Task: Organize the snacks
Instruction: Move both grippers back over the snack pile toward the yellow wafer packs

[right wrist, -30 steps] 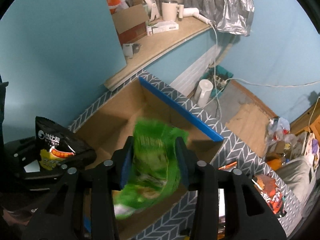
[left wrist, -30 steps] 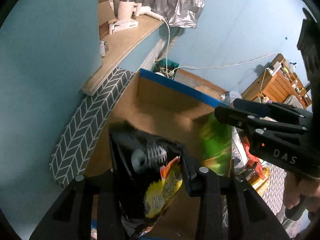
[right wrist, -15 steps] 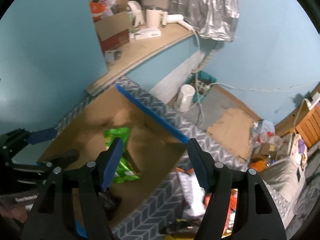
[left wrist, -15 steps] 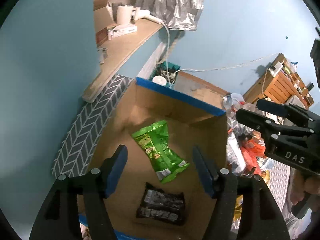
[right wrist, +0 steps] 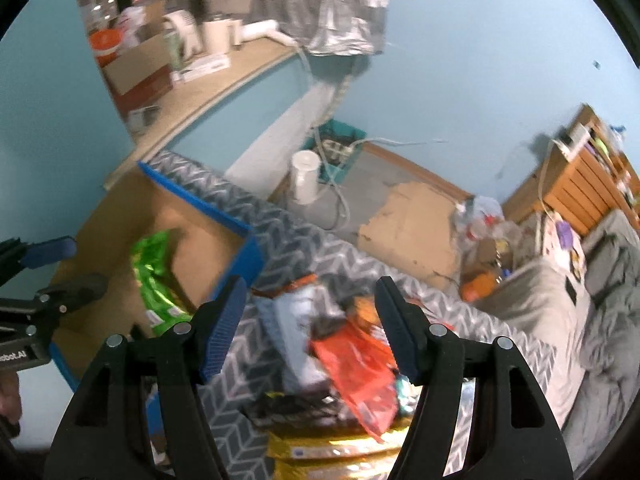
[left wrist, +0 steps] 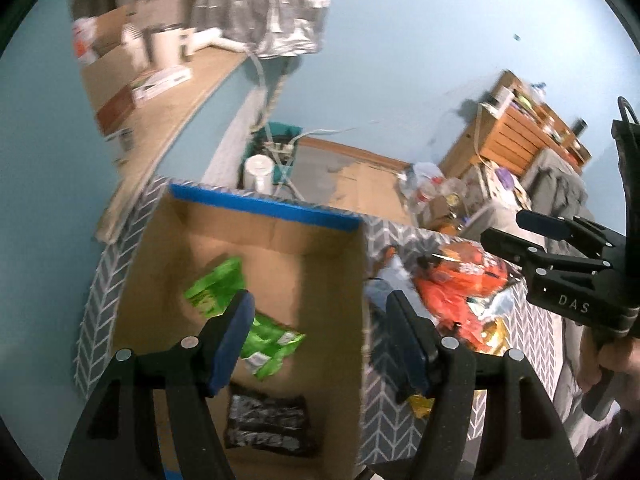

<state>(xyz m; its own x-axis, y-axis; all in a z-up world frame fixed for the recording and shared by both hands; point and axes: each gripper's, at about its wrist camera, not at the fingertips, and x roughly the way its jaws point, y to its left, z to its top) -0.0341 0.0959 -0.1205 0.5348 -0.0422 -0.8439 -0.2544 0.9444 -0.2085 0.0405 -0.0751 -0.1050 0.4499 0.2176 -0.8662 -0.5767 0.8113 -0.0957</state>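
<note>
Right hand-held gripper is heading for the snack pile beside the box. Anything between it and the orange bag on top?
Nothing visible. The right hand-held gripper is open and empty, and the orange bag lies uncovered on top of the snack pile, below the fingers. The left hand-held gripper is off over the cardboard box.

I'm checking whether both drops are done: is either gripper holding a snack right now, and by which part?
Nothing is held. The left gripper and right gripper both stand open and empty; the green bag and black bag lie in the cardboard box.
</note>
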